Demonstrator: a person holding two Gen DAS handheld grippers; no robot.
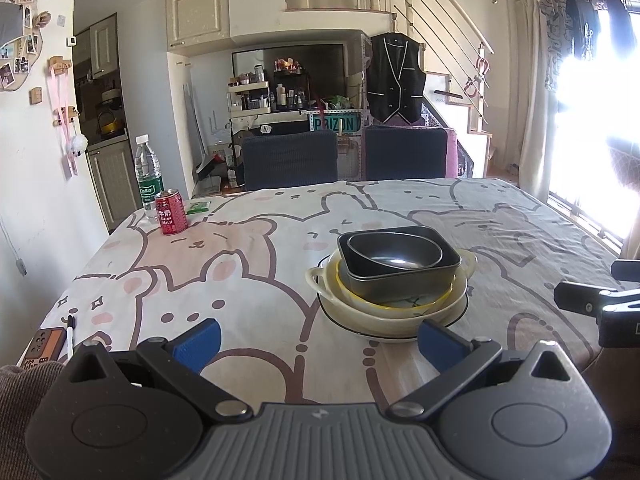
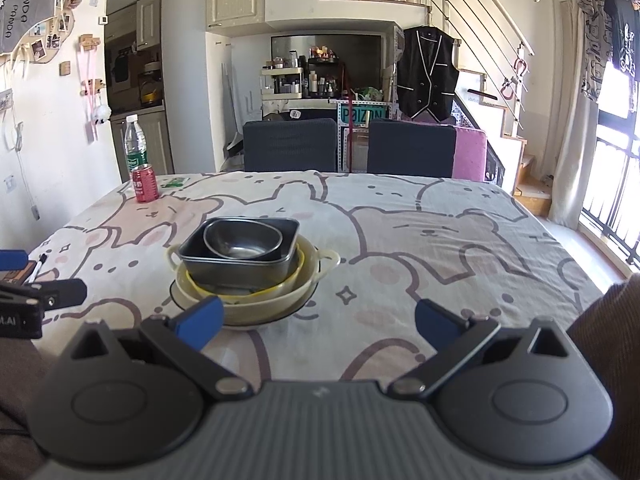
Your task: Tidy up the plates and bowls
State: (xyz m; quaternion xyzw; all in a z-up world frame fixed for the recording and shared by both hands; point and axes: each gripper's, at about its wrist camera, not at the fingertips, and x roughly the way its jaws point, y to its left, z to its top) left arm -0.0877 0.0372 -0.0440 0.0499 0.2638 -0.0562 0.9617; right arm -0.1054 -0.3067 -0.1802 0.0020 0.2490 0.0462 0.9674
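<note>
While both hand-held grippers (image 1: 318, 344) (image 2: 318, 322) gape empty, stacked dishes (image 1: 390, 276) rest on the table (image 1: 240, 280).

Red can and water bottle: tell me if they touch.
Cannot tell. In both wrist views the red can overlaps the water bottle behind it, hiding any gap.

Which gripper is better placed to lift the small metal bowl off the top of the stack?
Probably the left gripper. Both are open and empty, but in its view the stack sits nearly straight ahead, with the metal bowl just right of centre. In the right gripper's view the stack sits well to the left.
</note>
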